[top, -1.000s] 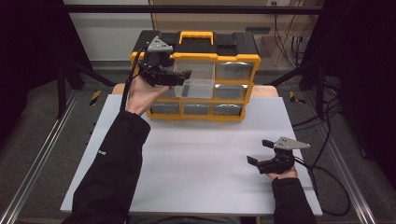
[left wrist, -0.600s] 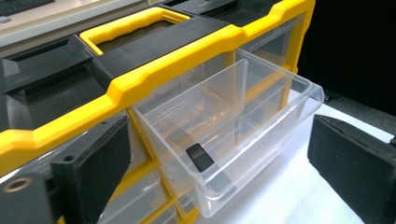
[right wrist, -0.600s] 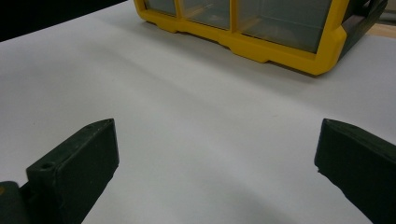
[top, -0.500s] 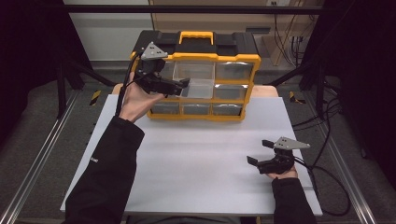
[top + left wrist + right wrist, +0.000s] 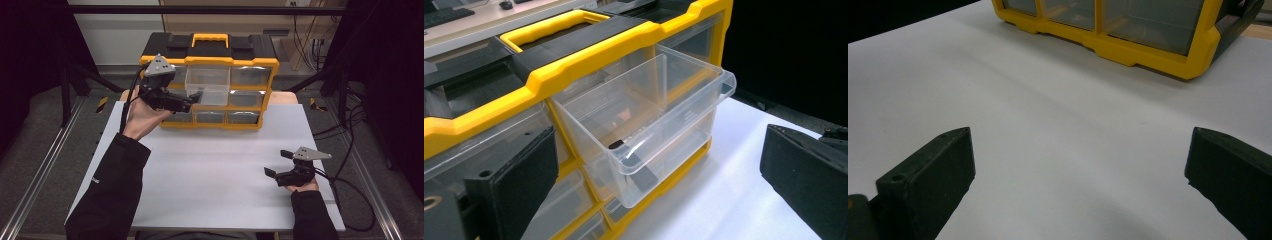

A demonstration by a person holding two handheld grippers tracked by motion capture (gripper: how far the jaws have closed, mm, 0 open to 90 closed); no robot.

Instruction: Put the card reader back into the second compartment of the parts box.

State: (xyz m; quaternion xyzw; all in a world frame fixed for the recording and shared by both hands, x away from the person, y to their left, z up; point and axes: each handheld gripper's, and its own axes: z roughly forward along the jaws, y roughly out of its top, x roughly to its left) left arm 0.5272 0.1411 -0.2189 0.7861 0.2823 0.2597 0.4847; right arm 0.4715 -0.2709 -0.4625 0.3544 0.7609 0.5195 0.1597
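A yellow and black organiser (image 5: 250,62) (image 5: 589,55) (image 5: 1148,50) with clear drawers stands at the back of the white table (image 5: 210,170). Its top middle drawer (image 5: 207,82) (image 5: 644,115) is pulled out and looks empty. My left gripper (image 5: 194,100) (image 5: 656,145) hovers just in front of that drawer's left corner. Its jaws have just been opening and now stand open, with the pads touching nothing. My right gripper (image 5: 275,163) (image 5: 1082,135) rests open low over the table at the near right, with bare tabletop between its jaws.
The organiser's other drawers are pushed in. A black frame and metal rails run along both sides of the table, and cables (image 5: 350,135) trail off to the right. Bare white tabletop lies between the two hands.
My left gripper has drawn back from the drawer toward the person, and its jaws stand wider. The drawer stays pulled out. The right hand has not moved.
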